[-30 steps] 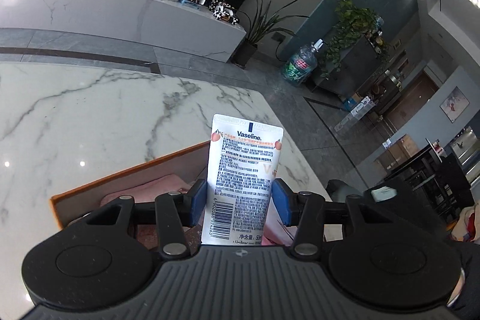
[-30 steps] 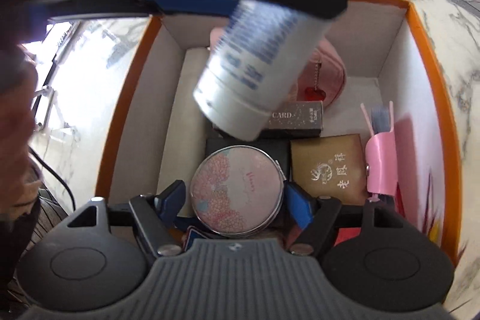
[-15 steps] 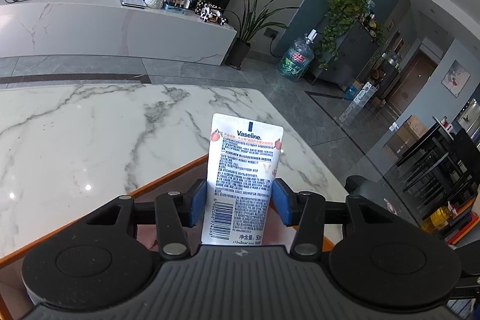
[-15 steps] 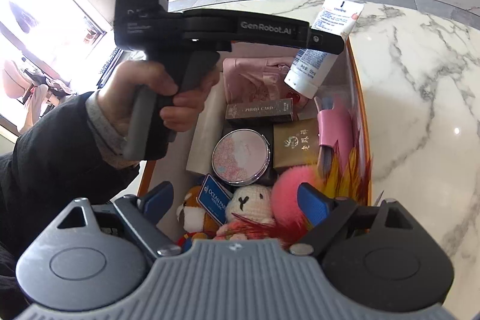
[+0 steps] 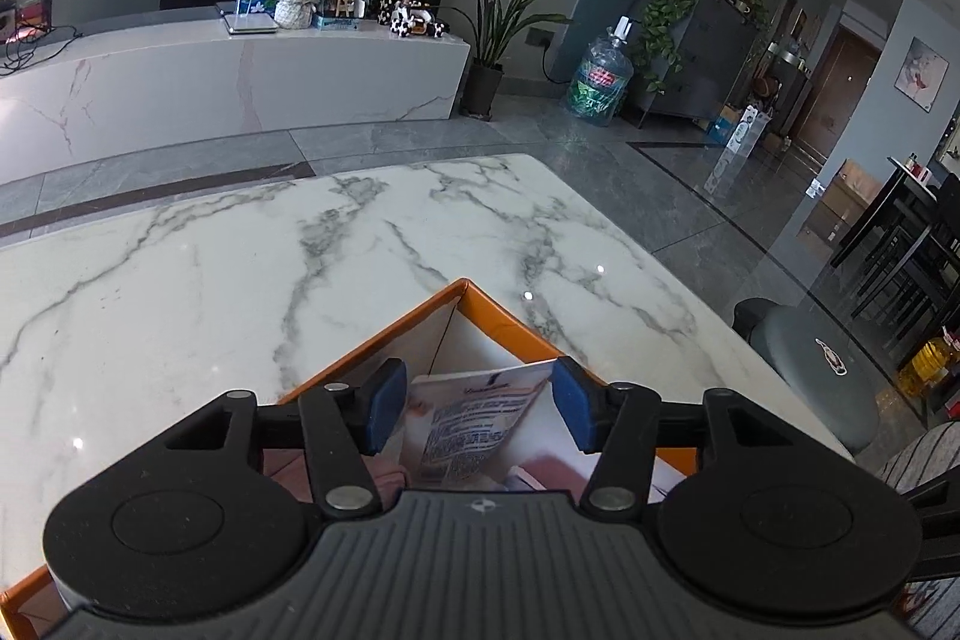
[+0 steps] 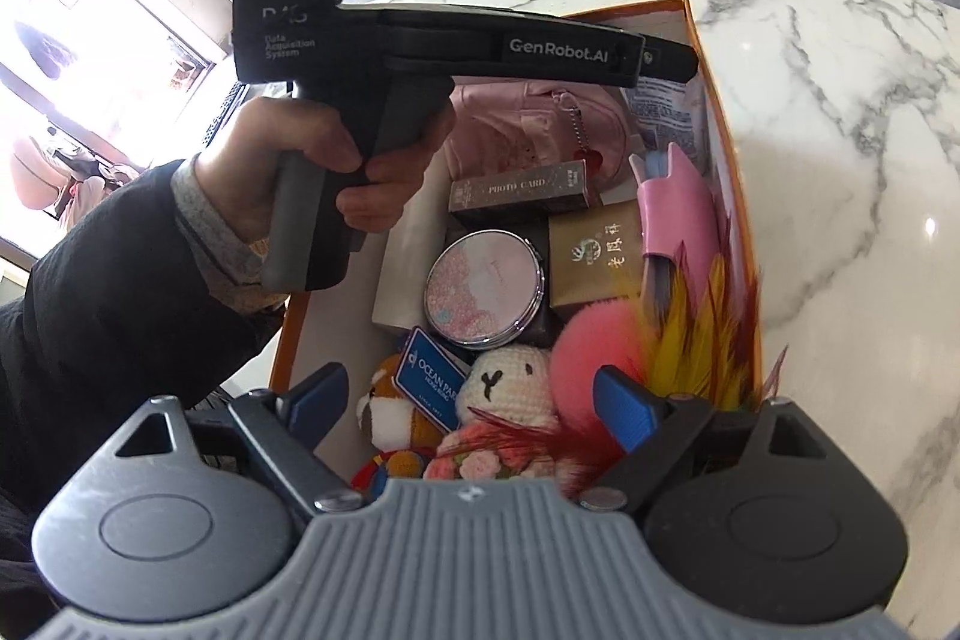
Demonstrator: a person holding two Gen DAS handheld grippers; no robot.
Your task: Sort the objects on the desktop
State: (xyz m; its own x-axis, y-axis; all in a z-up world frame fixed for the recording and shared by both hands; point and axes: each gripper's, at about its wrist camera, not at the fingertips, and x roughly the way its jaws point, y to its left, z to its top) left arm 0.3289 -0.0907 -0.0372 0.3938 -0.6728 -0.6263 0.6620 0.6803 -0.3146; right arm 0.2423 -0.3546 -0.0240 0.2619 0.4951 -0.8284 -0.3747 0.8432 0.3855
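Since 1 s ago the left gripper (image 5: 474, 406) has gone from holding the white Vaseline squeeze tube (image 5: 474, 424) upright above the box to lowering it in; its fingers have spread wider than the tube, which now tilts loose between the blue pads (image 5: 384, 403), w/ gaps both sides.

Tube sits at the far right corner of the orange-rimmed white cardboard box (image 6: 729, 196), leaning by the right wall, just beyond the pink hair clip (image 6: 678, 214).

Right gripper (image 6: 468, 397) hovers over the near end of the box, fingers wide, holding nothing.

Progress, my read: mostly done. Box already holds a round pink floral compact mirror (image 6: 486, 286), brown "photo card" box (image 6: 519, 187), tan gift box (image 6: 597, 256), pink pouch (image 6: 528, 124), crochet toys, feathers. White marble table (image 5: 240, 280) shows no loose items in view, though not all of it is visible. Left: pull left gripper out.
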